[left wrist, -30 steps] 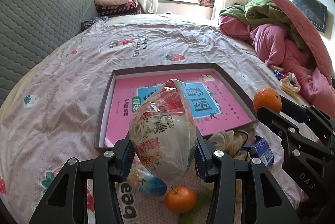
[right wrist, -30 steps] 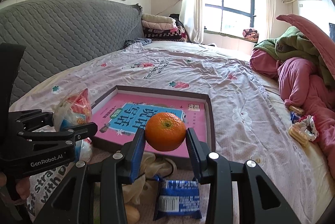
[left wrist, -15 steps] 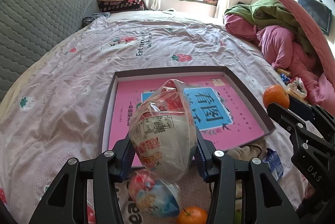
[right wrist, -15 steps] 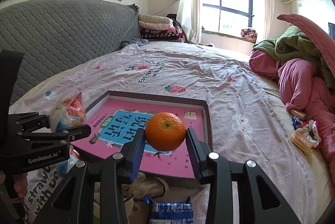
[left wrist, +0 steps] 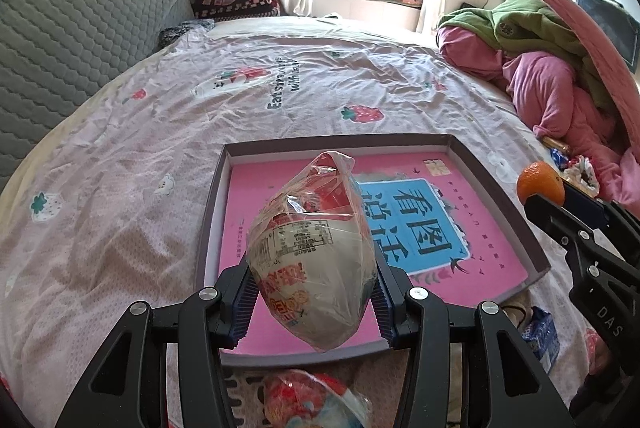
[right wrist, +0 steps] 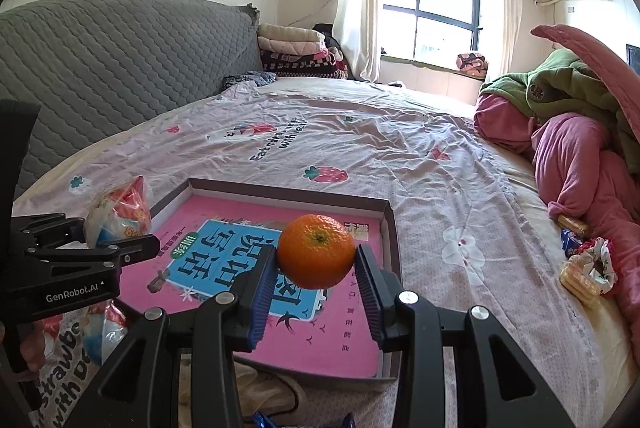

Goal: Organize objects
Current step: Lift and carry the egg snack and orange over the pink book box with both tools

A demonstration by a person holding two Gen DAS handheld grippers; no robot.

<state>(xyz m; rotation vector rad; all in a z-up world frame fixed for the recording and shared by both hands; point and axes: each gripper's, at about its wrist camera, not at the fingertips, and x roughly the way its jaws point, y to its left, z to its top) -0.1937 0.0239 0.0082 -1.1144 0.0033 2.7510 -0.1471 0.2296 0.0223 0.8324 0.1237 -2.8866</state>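
Observation:
My left gripper [left wrist: 314,302] is shut on a plastic-wrapped snack bowl [left wrist: 316,252] and holds it above the near edge of a shallow box tray [left wrist: 214,195] with a pink printed bottom. My right gripper [right wrist: 316,290] is shut on an orange [right wrist: 316,251] and holds it above the tray [right wrist: 390,228], near its right side. In the left wrist view the orange [left wrist: 540,181] and right gripper show at the right. In the right wrist view the snack bowl [right wrist: 120,214] and left gripper show at the left.
The tray lies on a bed with a strawberry-print sheet [left wrist: 280,75]. Another wrapped snack [left wrist: 308,404] and a blue packet [left wrist: 544,338] lie near the tray's front. Biscuit packets [right wrist: 580,268] lie to the right by a pile of pink and green bedding [right wrist: 580,131]. A grey headboard [right wrist: 112,59] is at the left.
Both grippers have moved forward over the tray with their loads. The loose orange and snacks below have slid out of the left view.

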